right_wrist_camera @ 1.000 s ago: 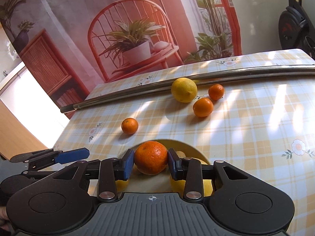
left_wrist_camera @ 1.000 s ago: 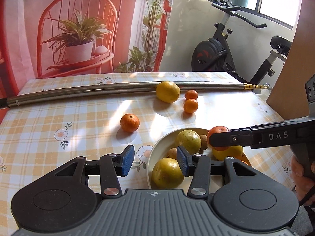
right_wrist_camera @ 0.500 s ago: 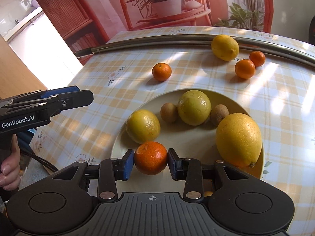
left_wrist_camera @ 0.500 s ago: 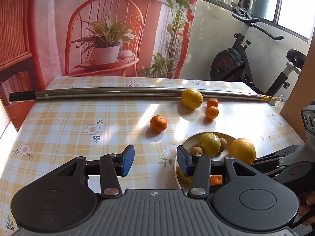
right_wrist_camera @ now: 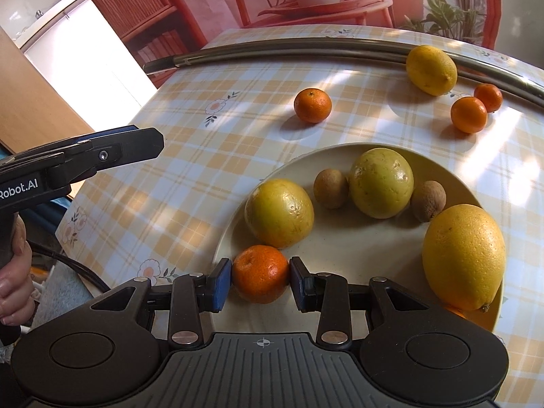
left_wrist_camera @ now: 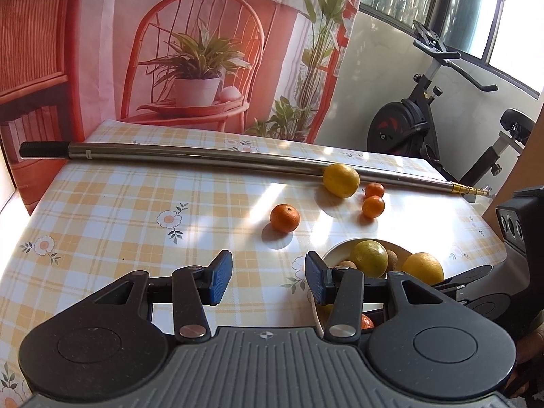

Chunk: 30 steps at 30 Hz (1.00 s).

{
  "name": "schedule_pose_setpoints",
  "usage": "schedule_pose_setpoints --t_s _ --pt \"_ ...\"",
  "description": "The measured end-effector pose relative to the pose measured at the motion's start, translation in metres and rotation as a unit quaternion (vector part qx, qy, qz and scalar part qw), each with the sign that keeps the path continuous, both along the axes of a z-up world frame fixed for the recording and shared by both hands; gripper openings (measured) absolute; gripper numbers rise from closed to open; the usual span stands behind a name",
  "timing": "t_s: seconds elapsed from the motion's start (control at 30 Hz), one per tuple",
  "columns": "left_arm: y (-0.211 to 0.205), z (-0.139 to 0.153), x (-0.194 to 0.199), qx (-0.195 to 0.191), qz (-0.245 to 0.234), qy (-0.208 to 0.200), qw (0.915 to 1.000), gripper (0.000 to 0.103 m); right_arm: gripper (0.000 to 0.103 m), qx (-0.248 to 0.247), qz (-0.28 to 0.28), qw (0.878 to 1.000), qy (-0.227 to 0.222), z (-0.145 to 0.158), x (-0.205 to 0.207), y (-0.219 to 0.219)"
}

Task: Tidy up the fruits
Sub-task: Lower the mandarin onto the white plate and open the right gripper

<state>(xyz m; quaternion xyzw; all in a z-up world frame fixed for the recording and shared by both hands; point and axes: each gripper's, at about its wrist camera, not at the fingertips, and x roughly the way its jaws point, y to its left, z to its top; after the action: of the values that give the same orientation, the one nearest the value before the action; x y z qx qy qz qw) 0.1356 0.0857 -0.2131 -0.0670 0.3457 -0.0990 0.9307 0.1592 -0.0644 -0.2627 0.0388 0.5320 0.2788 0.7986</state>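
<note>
**Mandarin clamped low over the plate**

Right claw (right_wrist_camera: 260, 285) closed tight on a small mandarin (right_wrist_camera: 260, 273), pads pressed to both sides, low at the near left rim of the cream plate (right_wrist_camera: 340, 248), bottom centre of the right wrist view. On the plate: two yellow-green round fruits, two small brown ones, one large lemon (right_wrist_camera: 464, 256) at lower right. Left claw (left_wrist_camera: 268, 282) partly open, nothing between its pads, above the checked counter (left_wrist_camera: 136, 210). Beyond, mid-frame: three loose mandarins and a second lemon (left_wrist_camera: 341, 180) against a metal pole (left_wrist_camera: 204, 156).
</note>
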Motion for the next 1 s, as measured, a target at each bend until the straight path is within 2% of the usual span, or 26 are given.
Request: schedule_pose_setpoints --t_s 0.33,0.53,0.73,1.0 --pt "-0.002 -0.002 0.002 0.004 0.001 0.007 1.0000 0.050 0.034 0.011 0.014 1.000 0.002 -0.002 0.015 0.004" --pt "-0.004 -0.002 0.003 0.006 -0.002 0.014 0.9999 0.050 0.038 0.025 0.013 1.000 0.001 0.000 0.014 -0.002" --pt "-0.002 0.003 0.012 -0.001 0.001 0.014 0.9999 0.050 0.038 0.056 -0.002 0.998 -0.019 0.014 0.009 -0.023" --pt "0.005 0.015 0.035 -0.015 0.006 0.012 0.9998 0.050 0.038 0.050 -0.056 0.994 -0.075 0.038 0.023 -0.067"
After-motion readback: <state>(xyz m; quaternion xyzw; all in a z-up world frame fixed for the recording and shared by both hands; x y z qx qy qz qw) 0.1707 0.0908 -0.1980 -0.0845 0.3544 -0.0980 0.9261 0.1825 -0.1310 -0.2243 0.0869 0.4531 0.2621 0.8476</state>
